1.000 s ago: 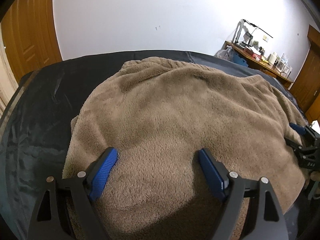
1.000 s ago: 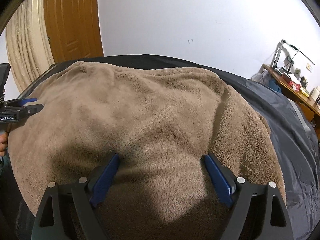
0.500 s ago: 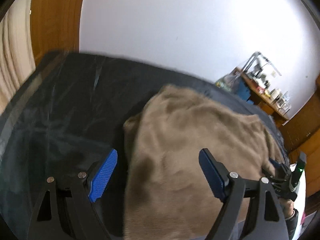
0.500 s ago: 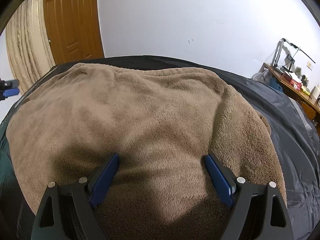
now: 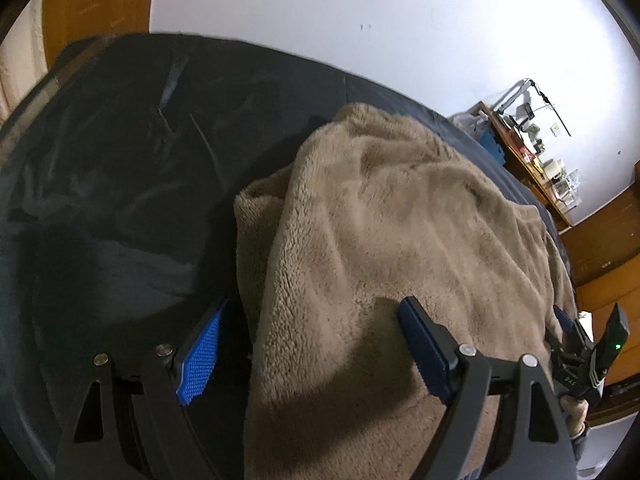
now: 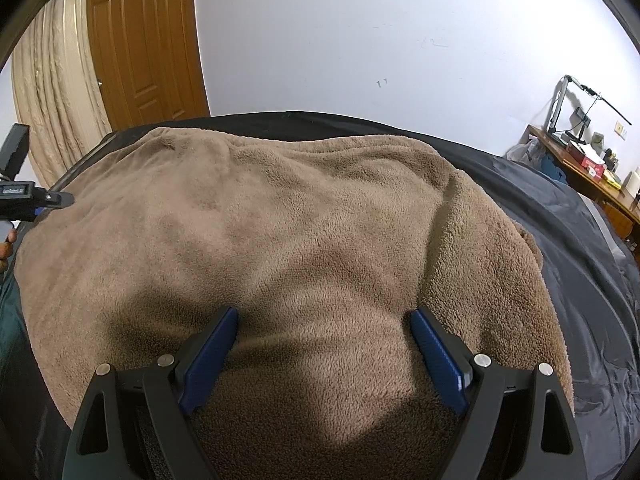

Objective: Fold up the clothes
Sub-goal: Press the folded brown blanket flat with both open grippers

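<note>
So the biggest thing here is the bed with its dark slick-looking cover [image 5: 120, 208], and spread over most of it is the brown fleece garment [image 6: 300, 220], thick and fluffy, can't really tell if it's a robe or a big pullover. From the right wrist view it fills nearly everything ahead of and under the jaws. From the left wrist view its side edge runs straight up between the jaws, fleece under the right-hand finger and bare cover under the left-hand one.

Left gripper [image 5: 308, 344] is spread wide with nothing pinched, sitting right over that edge. Right gripper [image 6: 324, 344] is also wide open, nothing in it, hovering over the near middle of the fleece.

My guess on handling: it's soft, floppy, bulky, probably a bit heavy for cloth, so it'll sag and drag instead of holding shape. The pile should grip the blue pads fine, but the cover underneath looks slippery, so the whole thing could slide when pulled. I'd grab at the hem or a corner, both layers where it's doubled, not the puffy middle.

Small stuff: a cluttered desk [image 6: 592, 160] off past the right-hand jaw.
</note>
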A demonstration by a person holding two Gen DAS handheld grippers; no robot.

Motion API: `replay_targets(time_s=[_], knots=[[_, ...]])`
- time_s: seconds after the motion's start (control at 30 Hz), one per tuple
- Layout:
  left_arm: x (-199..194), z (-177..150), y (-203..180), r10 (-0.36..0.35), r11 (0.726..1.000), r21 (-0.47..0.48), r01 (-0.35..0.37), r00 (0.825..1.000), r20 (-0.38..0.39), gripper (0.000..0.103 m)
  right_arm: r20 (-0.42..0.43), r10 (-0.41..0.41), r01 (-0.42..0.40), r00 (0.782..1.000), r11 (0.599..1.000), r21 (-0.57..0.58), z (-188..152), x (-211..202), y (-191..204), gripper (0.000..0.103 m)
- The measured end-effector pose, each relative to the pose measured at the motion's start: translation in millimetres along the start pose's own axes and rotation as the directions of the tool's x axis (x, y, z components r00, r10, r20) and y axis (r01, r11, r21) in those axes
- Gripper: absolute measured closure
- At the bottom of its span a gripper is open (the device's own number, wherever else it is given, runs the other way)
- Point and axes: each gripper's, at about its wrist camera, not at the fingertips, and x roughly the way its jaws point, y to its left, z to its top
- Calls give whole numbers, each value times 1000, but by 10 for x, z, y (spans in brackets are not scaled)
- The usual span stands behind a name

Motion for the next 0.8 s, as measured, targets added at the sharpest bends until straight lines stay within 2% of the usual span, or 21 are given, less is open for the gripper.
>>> replay_targets(time_s=[0.13,0.33,0.43,0.5,0.57,0.8], knots=[[13,1,-37,-47,998,36,47,999,-5,15,0,2,-2,1000,1000,2,-3,-1,-2,13],[18,-5,-72,-208,977,42,209,978,-35,15,-1,5,-5,1000,1000,4,2,-6,-7,13],[33,2,-89,-185,982,46,186,983,-23,22,-1,6,-6,1000,1000,5,2,-4,-4,13],[14,12,-60,-148,988,34,149,989,-15,38,-1,7,-7,1000,1000,5,1,-5,-5,13],[-10,-11,-5,-143,990,13,143,990,5,44,-1,7,-7,1000,1000,6,0,-6,-5,13],[-66,-156,34,-136,991,31,134,986,99,46,-1,9,-9,1000,1000,6,-1,-9,-10,13]])
